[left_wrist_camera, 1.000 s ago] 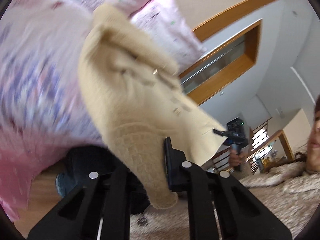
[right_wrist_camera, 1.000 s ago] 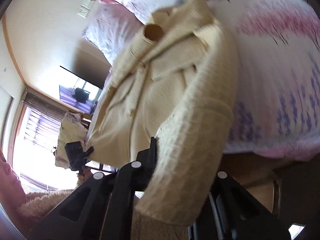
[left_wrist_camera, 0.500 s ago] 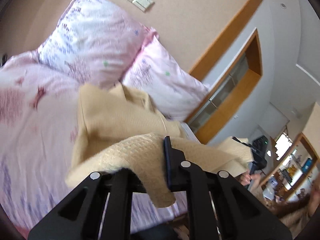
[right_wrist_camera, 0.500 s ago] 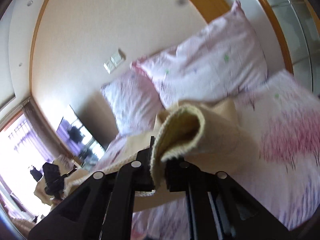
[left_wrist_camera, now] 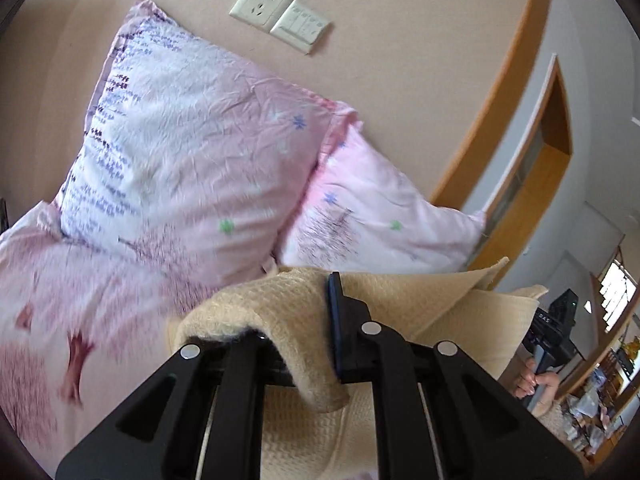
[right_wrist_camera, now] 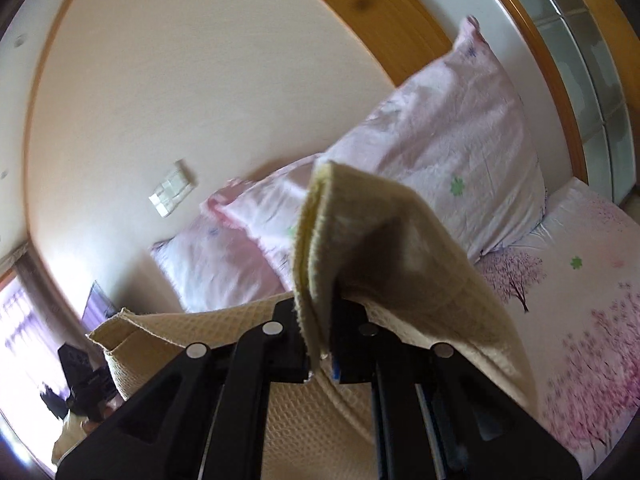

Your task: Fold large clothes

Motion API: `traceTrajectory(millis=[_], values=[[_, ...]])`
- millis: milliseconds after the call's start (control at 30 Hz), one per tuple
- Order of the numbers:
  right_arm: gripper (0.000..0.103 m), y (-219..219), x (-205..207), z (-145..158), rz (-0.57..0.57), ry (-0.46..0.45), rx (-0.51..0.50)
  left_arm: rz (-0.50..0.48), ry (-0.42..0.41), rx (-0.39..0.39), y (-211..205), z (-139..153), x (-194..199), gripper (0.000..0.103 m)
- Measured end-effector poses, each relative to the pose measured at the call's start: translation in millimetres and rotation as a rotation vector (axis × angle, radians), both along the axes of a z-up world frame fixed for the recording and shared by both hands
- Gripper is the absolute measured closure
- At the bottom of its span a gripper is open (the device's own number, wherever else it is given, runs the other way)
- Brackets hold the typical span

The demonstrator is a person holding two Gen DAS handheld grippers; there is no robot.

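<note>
Item count, as observed from the room:
- Pillows: two, pink floral, one (left_wrist_camera: pixel 192 152) beside the other (left_wrist_camera: pixel 380 220)
- Wall plates: two, a socket (left_wrist_camera: pixel 259 2) touching a switch panel (left_wrist_camera: pixel 301 26)
- Garments: one, a cream waffle-knit piece (left_wrist_camera: pixel 280 312)
- Handheld grippers: two, left gripper (left_wrist_camera: pixel 296 344) and right gripper (right_wrist_camera: pixel 320 336)
- Floral bed covers: one (right_wrist_camera: pixel 580 320)
</note>
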State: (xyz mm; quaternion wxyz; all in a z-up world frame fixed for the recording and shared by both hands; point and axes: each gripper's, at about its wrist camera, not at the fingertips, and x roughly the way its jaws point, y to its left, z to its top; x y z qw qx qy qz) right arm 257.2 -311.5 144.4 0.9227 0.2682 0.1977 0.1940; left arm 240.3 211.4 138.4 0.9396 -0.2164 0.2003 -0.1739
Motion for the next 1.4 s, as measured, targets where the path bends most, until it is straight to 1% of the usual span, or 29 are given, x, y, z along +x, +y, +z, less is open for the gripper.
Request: traceTrajectory(millis=[67, 100, 133, 233, 300, 400, 433, 467, 500, 533, 567, 667, 700, 733, 767, 800, 833, 867, 933, 967, 1000, 1033, 1100, 1167, 1300, 1400], values=[[0.095, 6.8, 33.5, -13.1, -0.036, 0.061, -0.01, 0.012, 0.041, -0.009, 2.4, -10.6, 25.5, 0.093], [0.095, 9.9, 48.9, -20.6, -0.049, 0.098, -0.013, 0.022, 0.079, -0.013, 4.0, -20.7, 44.8, 0.093], [0.095, 13.3, 68.3, -32.3, -0.064, 0.15, -0.013, 0.029, 0.106, -0.022, 5.7, -29.4, 56.6, 0.093], [0.095, 19.3, 107.8, -59.9, -0.099, 0.271, -0.011, 0.048, 0.209, -0.062, 12.0, -62.0, 95.1, 0.093], [0.095, 21.8, 130.1, -79.7, -0.124, 0.353, -0.006, 0.052, 0.256, -0.09, 15.7, -79.2, 111.6, 0.093], [0.094, 23.4, 151.1, -102.0, -0.144, 0.442, -0.001, 0.055, 0.312, -0.119, 18.2, -98.5, 128.9, 0.093], [0.089, 21.9, 157.6, -110.4, -0.148, 0.475, 0.02, 0.056, 0.331, -0.126, 18.9, -103.6, 132.7, 0.093], [0.079, 20.9, 161.5, -115.5, -0.149, 0.495, 0.039, 0.054, 0.353, -0.135, 19.6, -109.0, 136.7, 0.093], [0.074, 19.7, 163.8, -118.5, -0.15, 0.504, 0.052, 0.048, 0.377, -0.148, 20.5, -114.3, 139.8, 0.092], [0.057, 16.8, 165.7, -119.1, -0.155, 0.497, 0.065, 0.042, 0.395, -0.166, 22.1, -117.7, 141.6, 0.092], [0.043, 14.1, 165.7, -116.8, -0.148, 0.474, 0.077, 0.04, 0.407, -0.184, 23.8, -121.0, 142.7, 0.09], [0.031, 8.3, 158.1, -103.5, -0.133, 0.419, 0.067, 0.003, 0.409, -0.274, 30.1, -123.3, 139.0, 0.073], [0.031, 7.4, 153.1, -98.2, -0.127, 0.405, 0.051, -0.023, 0.383, -0.339, 35.2, -121.2, 134.4, 0.057], [0.031, 5.1, 147.9, -93.5, -0.124, 0.389, 0.026, -0.034, 0.348, -0.381, 39.1, -116.1, 129.1, 0.034], [0.031, 2.1, 141.2, -88.7, -0.122, 0.371, -0.004, -0.027, 0.31, -0.405, 44.3, -109.5, 122.3, 0.021], [0.031, -0.3, 135.7, -85.6, -0.12, 0.36, -0.027, -0.006, 0.267, -0.409, 50.8, -100.1, 112.1, 0.007], [0.031, -3.8, 128.8, -81.4, -0.121, 0.347, -0.071, 0.011, 0.23, -0.398, 57.3, -91.4, 101.5, 0.006], [0.031, -6.4, 124.0, -78.5, -0.126, 0.342, -0.116, 0.021, 0.216, -0.38, 61.5, -86.3, 95.0, 0.006], [0.031, -13.5, 112.7, -77.3, -0.134, 0.339, -0.216, 0.095, 0.215, -0.286, 71.0, -80.5, 74.9, 0.007], [0.031, -17.5, 107.7, -79.5, -0.134, 0.345, -0.267, 0.123, 0.229, -0.235, 73.8, -82.1, 68.0, 0.007], [0.031, -19.9, 105.0, -82.7, -0.121, 0.355, -0.3, 0.148, 0.257, -0.159, 75.0, -85.7, 61.0, 0.009], [0.032, -22.2, 103.1, -88.1, -0.111, 0.372, -0.327, 0.157, 0.283, -0.11, 74.3, -91.2, 56.4, 0.013], [0.035, -25.1, 103.8, -103.4, -0.091, 0.427, -0.38, 0.136, 0.334, -0.083, 71.5, -104.7, 53.0, 0.018], [0.038, -22.0, 103.2, -115.0, -0.079, 0.458, -0.402, 0.105, 0.367, -0.067, 63.2, -114.0, 53.6, 0.02], [0.038, -25.7, 104.6, -131.8, -0.058, 0.486, -0.398, 0.097, 0.416, 0.04, 42.5, -126.5, 60.7, 0.02], [0.038, -22.6, 111.2, -136.6, -0.022, 0.502, -0.375, 0.087, 0.431, 0.063, 34.4, -130.2, 67.7, 0.021]])
